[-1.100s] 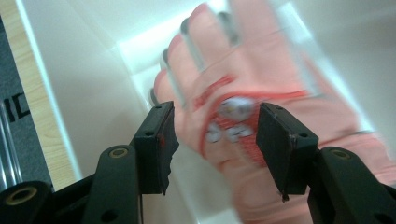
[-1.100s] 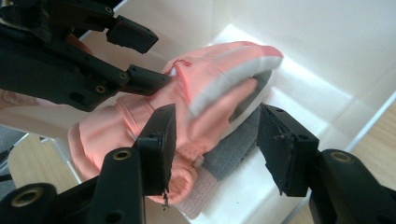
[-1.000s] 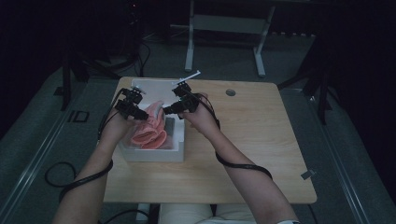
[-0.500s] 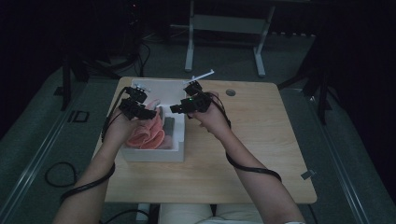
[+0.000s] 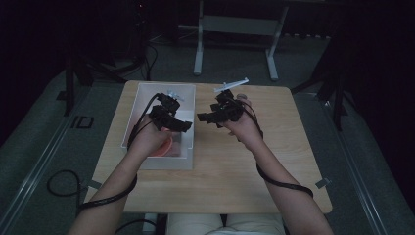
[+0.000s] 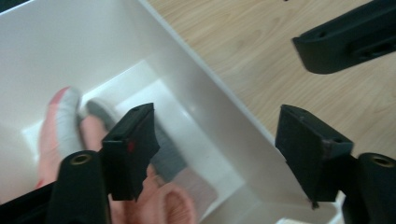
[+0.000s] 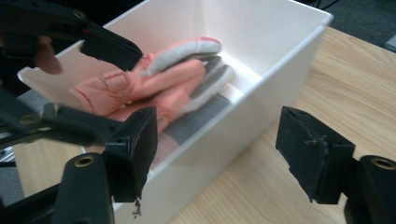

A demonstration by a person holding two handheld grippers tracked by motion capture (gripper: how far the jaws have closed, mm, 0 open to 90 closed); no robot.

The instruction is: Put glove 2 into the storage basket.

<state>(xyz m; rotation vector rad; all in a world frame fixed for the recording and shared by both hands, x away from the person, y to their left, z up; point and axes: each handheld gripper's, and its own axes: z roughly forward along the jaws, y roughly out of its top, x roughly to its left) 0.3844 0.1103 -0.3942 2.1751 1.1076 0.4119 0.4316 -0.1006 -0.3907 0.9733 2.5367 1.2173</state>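
left tongs [image 5: 177, 122]: jaws spread, holding nothing, over the white bin's [image 5: 188, 161] right wall | right tongs [image 5: 211, 117]: jaws spread, empty, over bare table [image 5: 274, 161] just right of the bin | pink-and-grey gloves [image 7: 159, 79]: lying inside the bin | bin: on table's left half

Gloves [image 7: 159, 79] inside box [image 5: 142, 98] at table's [image 5: 274, 171] left, near far edge.

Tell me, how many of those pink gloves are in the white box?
2, as far as I can tell: pink gloves with grey fingertips, one stacked on the other inside the white box. The left gripper hangs over them, so more could be hidden.
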